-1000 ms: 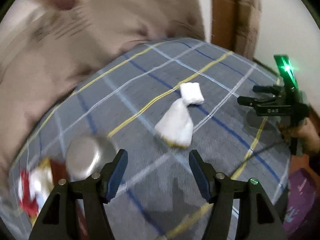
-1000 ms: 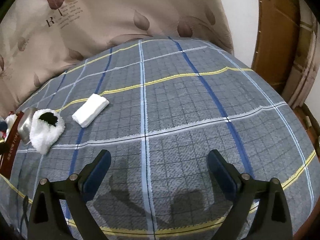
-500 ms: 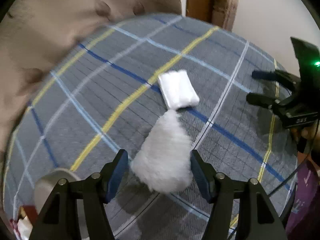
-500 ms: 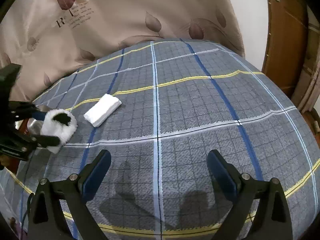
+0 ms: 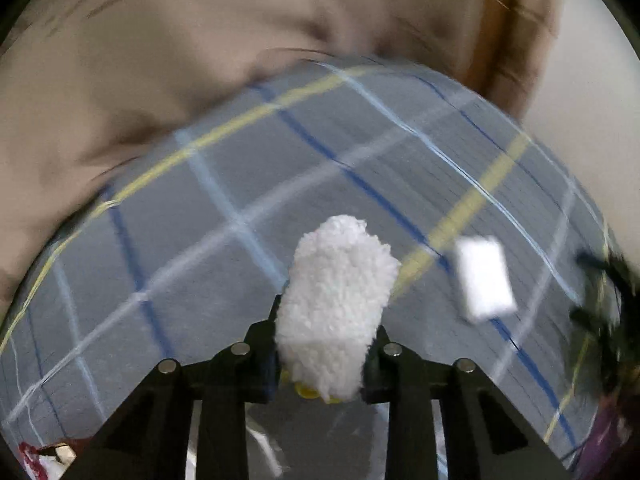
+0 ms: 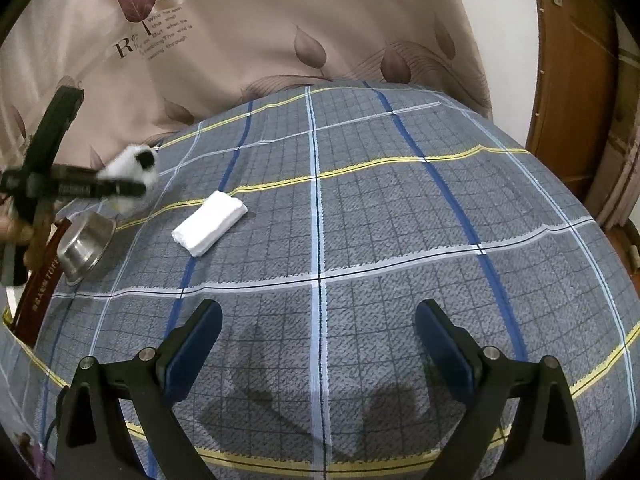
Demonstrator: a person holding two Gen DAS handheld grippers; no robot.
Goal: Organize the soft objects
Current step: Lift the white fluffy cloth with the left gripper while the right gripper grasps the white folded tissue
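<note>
Clamping fluffy toy (image 5: 334, 308) (lifted), left tongs (image 5: 324, 344)

**A bedroom in a home**

The setting looks like a domestic bedroom. A bed fills most of both views, covered by a grey plaid bedsheet (image 6: 360, 240) crossed with blue, white and yellow lines. Behind it hangs a beige curtain (image 6: 280, 32) printed with brown leaves and a few lines of decorative English lettering. To the right stands a brown wooden door (image 6: 576, 80) with a metal latch near its top, set in a plain white wall (image 6: 504, 20). Household odds and ends lie at the bed's left edge: a small steel bowl (image 6: 82, 246) and a dark red box (image 6: 38, 292) with printed lettering.
</note>
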